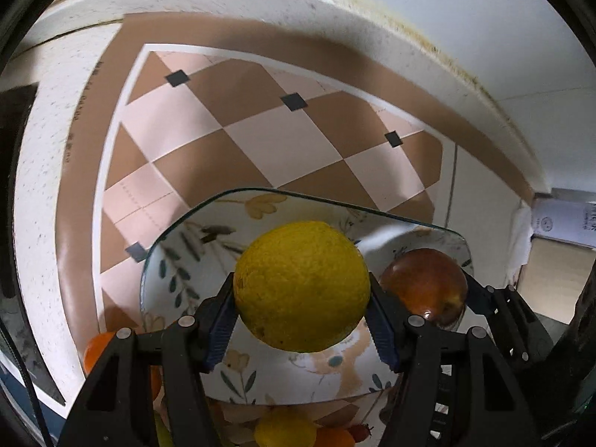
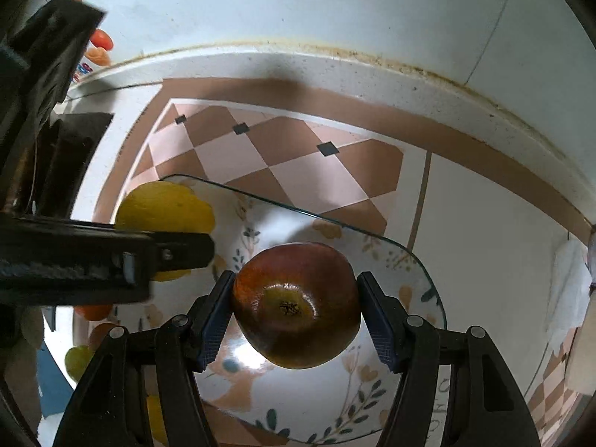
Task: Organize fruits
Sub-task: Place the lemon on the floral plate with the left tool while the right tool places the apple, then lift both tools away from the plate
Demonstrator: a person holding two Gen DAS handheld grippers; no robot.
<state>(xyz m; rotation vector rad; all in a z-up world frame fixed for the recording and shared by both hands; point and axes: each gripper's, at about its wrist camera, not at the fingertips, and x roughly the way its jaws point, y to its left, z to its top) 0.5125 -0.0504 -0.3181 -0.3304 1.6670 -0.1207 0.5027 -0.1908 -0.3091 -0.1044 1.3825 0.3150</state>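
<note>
My left gripper [image 1: 302,300] is shut on a yellow lemon [image 1: 301,286] and holds it over a floral plate [image 1: 175,257]. My right gripper [image 2: 296,307] is shut on a dark red apple [image 2: 296,303] and holds it over the same plate [image 2: 417,260]. In the left wrist view the apple [image 1: 428,287] and the right gripper's finger [image 1: 495,305] sit just right of the lemon. In the right wrist view the lemon [image 2: 164,205] shows at the left, partly behind the left gripper's finger [image 2: 178,251].
The plate rests on a pink-and-brown checkered mat [image 1: 260,130] on a white counter [image 1: 44,171] against a wall [image 2: 298,0]. Other orange and yellow fruits [image 1: 283,430] lie near the bottom edge below the plate. A white cloth [image 2: 566,283] lies at the right.
</note>
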